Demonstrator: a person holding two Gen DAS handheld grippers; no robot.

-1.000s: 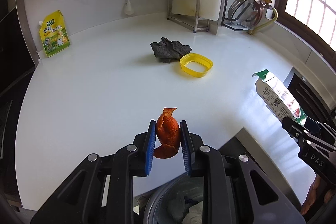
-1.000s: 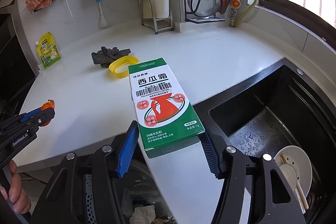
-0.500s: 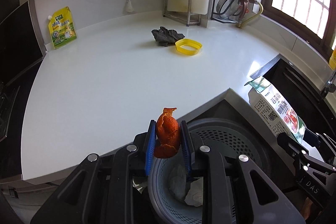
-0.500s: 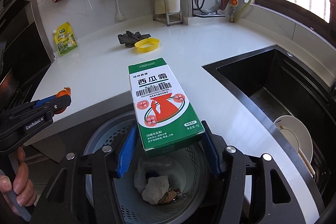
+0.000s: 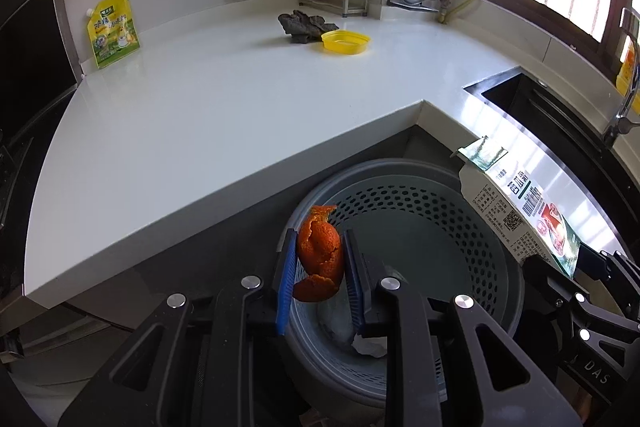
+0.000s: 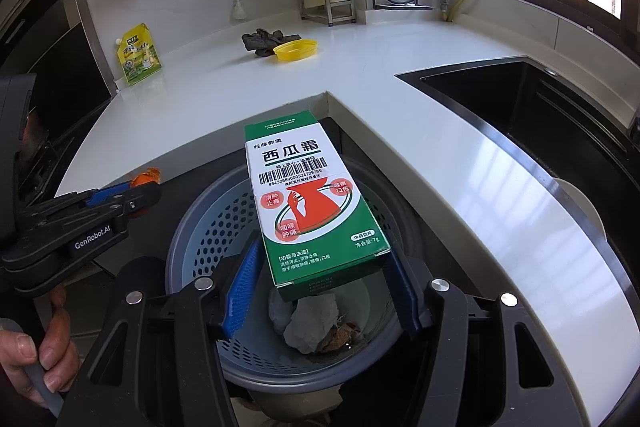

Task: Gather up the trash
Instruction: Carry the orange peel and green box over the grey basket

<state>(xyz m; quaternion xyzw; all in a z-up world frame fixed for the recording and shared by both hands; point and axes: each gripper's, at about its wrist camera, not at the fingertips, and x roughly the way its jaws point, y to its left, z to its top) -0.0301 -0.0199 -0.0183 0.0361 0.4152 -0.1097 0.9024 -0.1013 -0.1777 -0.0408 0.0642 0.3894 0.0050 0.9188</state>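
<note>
The left gripper is pinching orange peel and the right gripper is clamping a medicine box, both hanging over the trash basket; dropping remains. Farther off, a yellow lid is lying on the desk.

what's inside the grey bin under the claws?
In the perforated grey bin: crumpled white paper and a brownish scrap at the bottom. The green box in the right claw covers part of the interior, so anything beneath it is hidden.

Home kitchen, sink, white countertop
</note>
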